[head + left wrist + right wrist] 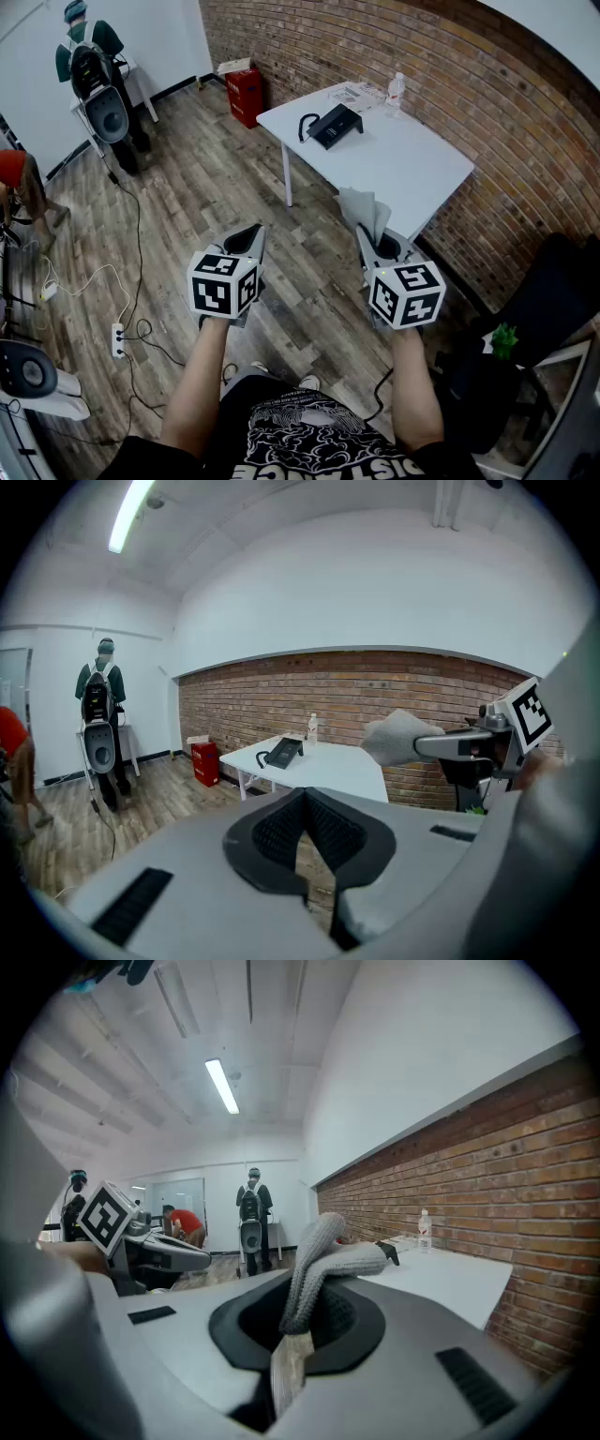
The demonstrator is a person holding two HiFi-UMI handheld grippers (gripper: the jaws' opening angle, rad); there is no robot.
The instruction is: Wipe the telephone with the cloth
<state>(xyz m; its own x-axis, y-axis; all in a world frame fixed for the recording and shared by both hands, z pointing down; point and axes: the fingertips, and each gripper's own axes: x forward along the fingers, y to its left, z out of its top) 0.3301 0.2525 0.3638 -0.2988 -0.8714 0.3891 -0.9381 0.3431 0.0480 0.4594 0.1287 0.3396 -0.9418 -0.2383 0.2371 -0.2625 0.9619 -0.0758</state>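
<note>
The right tool (302, 1314) pinches the cloth (367, 210) by one fold; the left tool (302, 799) is closed on nothing. The telephone (336, 125) sits on the tabletop (410, 173), well apart from both. With nothing bracing it, a hard wipe may slide it or knock its handset loose.

In the right gripper view the cloth (323, 1260) pinched between the jaws hides most of the telephone (388, 1252); only a dark corner shows past its fold. In the head view that cloth covers part of the near edge of the surface (412, 159). The papers (354, 94) by the bottle (395, 91) are too small to read. A person (21, 183) in red is cut off by the left edge, and a small green thing (504, 339) at the right cannot be made out.
</note>
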